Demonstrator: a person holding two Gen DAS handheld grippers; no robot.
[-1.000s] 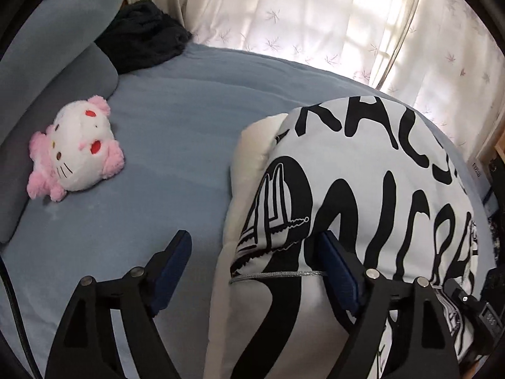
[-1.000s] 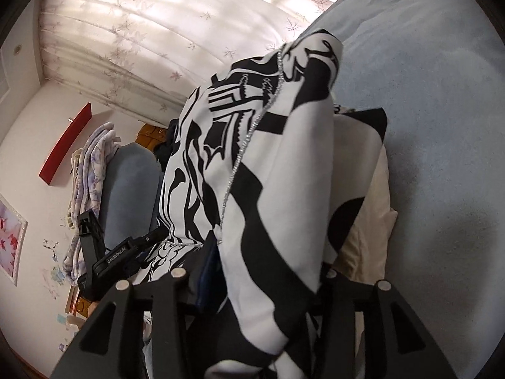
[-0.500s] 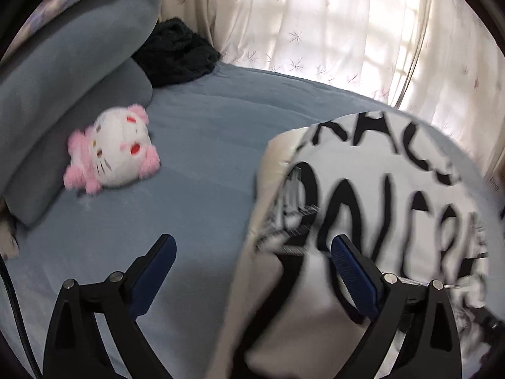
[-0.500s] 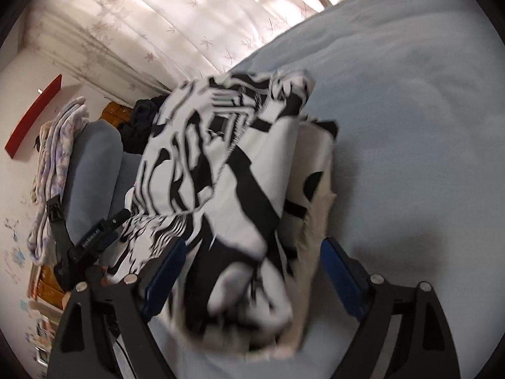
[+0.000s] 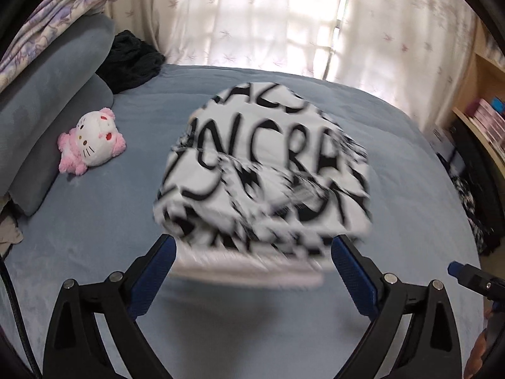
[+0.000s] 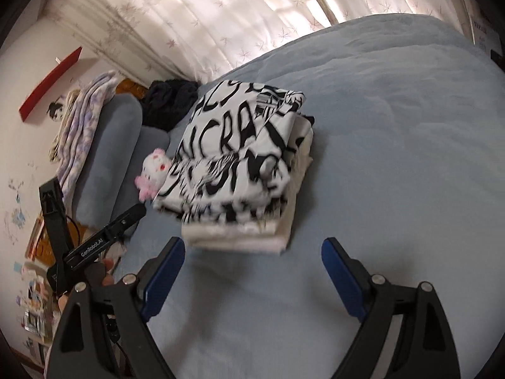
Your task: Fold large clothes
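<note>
A white garment with black lettering (image 5: 268, 173) lies folded in a thick stack on the blue bed (image 5: 94, 237); it also shows in the right wrist view (image 6: 243, 164). It looks motion-blurred. My left gripper (image 5: 252, 268) is open and empty, just short of the stack's near edge. My right gripper (image 6: 252, 271) is open and empty, also just short of the stack. The left gripper's body (image 6: 104, 240) shows at the left of the right wrist view.
A pink and white plush cat (image 5: 91, 142) lies left of the stack by grey pillows (image 5: 47, 101). A dark garment (image 5: 132, 60) sits at the bed's far corner. Curtains (image 5: 284, 22) hang behind. A shelf (image 5: 483, 120) stands at the right.
Both grippers have opened, let go of the garment and pulled back. The garment has dropped onto the bed as a folded stack.
</note>
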